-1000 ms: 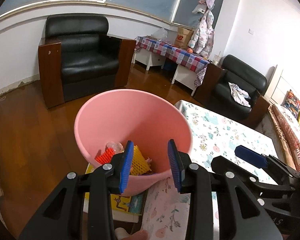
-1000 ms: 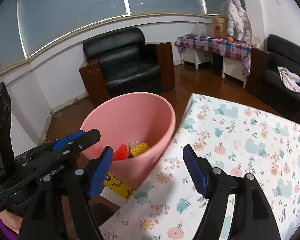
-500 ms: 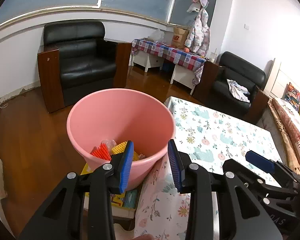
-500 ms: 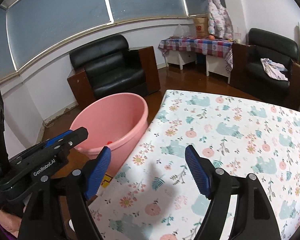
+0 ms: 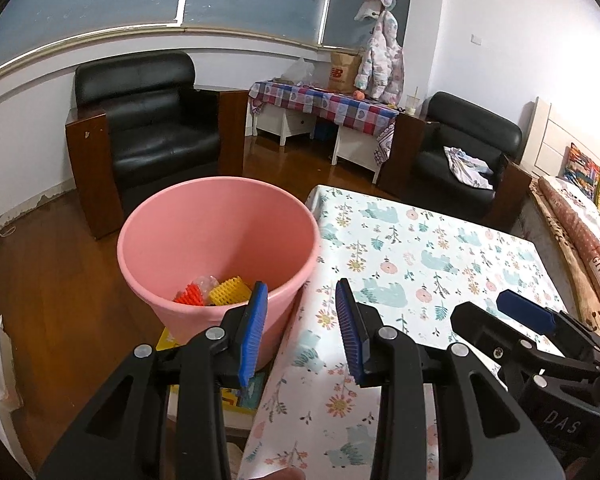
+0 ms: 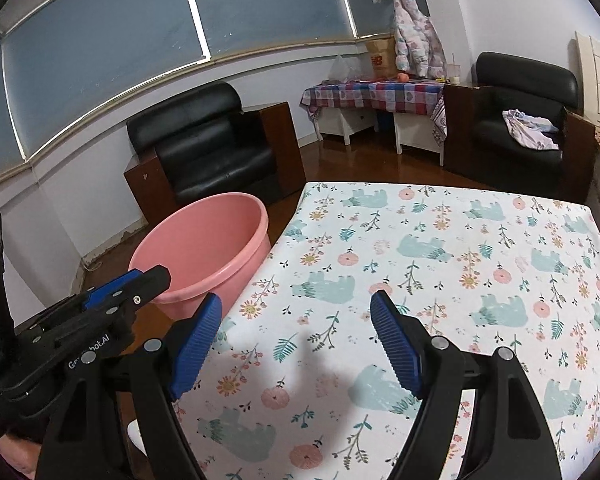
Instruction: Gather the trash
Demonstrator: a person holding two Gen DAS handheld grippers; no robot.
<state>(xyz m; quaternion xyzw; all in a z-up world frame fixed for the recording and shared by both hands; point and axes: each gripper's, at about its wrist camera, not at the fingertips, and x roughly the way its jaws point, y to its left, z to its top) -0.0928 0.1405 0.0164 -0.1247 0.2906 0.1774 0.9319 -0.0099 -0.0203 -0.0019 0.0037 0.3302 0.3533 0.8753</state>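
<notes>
A pink bucket [image 5: 220, 240] stands on the floor by the table's left edge; it also shows in the right wrist view [image 6: 204, 248]. Inside it lie a red foam net [image 5: 189, 294], a yellow foam net [image 5: 230, 291] and a clear plastic piece [image 5: 205, 281]. My left gripper [image 5: 302, 316] is open and empty, above the bucket's near rim and the table edge. My right gripper [image 6: 296, 332] is open and empty over the table with the floral cloth [image 6: 440, 280].
A black armchair [image 5: 148, 128] stands behind the bucket, a second armchair [image 5: 460, 156] at the far right. A checked side table [image 5: 324, 108] is at the back wall. A yellow box [image 5: 244, 396] lies under the bucket. Patterned bedding [image 5: 580, 232] is on the right.
Both grippers have pulled back and to the right, away from the bucket, which now looks smaller and farther left. The right gripper now faces the tabletop. Both stayed open.
</notes>
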